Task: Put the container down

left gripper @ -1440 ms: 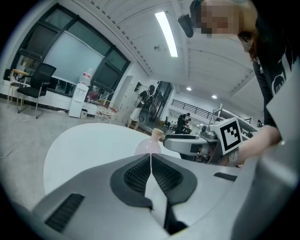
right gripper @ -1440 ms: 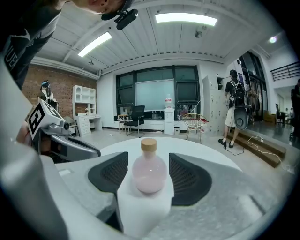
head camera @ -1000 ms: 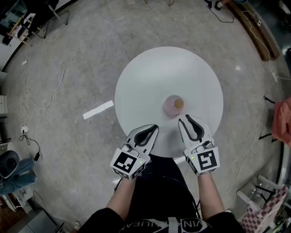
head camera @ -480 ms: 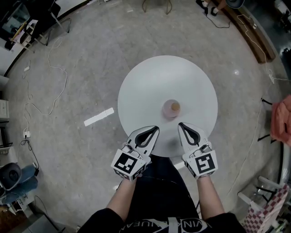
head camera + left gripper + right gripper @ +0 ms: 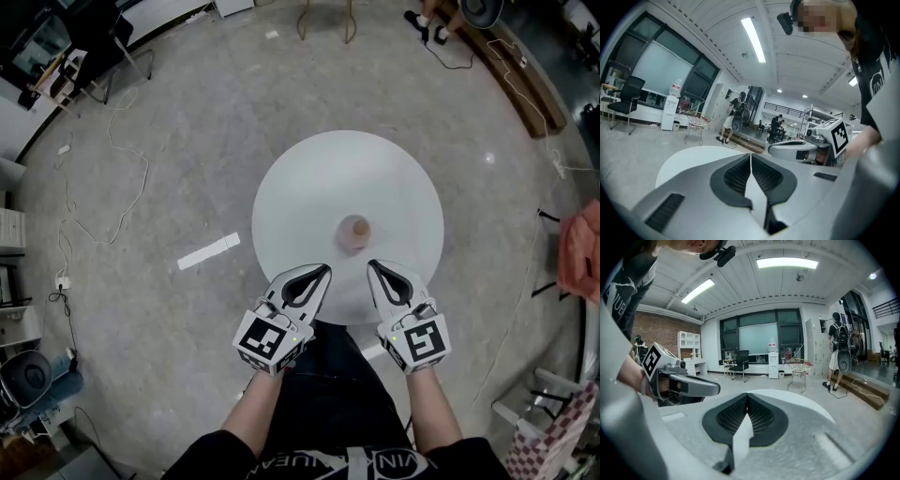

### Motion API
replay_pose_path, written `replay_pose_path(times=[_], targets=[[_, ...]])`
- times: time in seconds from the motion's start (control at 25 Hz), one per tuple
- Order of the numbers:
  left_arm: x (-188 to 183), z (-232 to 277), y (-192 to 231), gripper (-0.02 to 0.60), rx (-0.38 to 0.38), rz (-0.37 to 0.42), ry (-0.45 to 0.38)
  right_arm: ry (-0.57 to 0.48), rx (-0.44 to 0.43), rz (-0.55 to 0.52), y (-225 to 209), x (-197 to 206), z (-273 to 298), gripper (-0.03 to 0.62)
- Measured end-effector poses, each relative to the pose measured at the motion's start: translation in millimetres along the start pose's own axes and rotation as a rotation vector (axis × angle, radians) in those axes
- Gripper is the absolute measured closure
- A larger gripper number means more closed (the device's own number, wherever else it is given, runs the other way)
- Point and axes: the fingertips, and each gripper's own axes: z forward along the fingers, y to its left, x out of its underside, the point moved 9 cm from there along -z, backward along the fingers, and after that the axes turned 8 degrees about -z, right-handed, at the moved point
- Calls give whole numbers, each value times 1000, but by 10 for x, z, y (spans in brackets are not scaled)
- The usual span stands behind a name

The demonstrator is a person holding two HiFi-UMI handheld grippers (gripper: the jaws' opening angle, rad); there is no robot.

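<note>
Nearest to the person, the left gripper point(image 5: 324, 269) and the right gripper point(image 5: 372, 265) both have their fingers clenched together on nothing. The pink container point(image 5: 353, 231) stands free on the round white tabletop point(image 5: 309, 178), just beyond the two tips. I judge the main danger is that a careless swing of the right gripper brushes the container and tips or slides it, because it stands so near. I count two grippers, one container, one tabletop, and farther away on the floor one white strip point(image 5: 208, 251).
</note>
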Motion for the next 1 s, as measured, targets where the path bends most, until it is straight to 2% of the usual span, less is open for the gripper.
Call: replay_pose_path(times=[0.32,1.0], targets=[[-236,-74,-58,566,-12,20,-29,-51,-39,11,48,-188,-62,588],[-723,-103,-180,566,40,109,-86,-98,-55,0,43,-624,-96,588]])
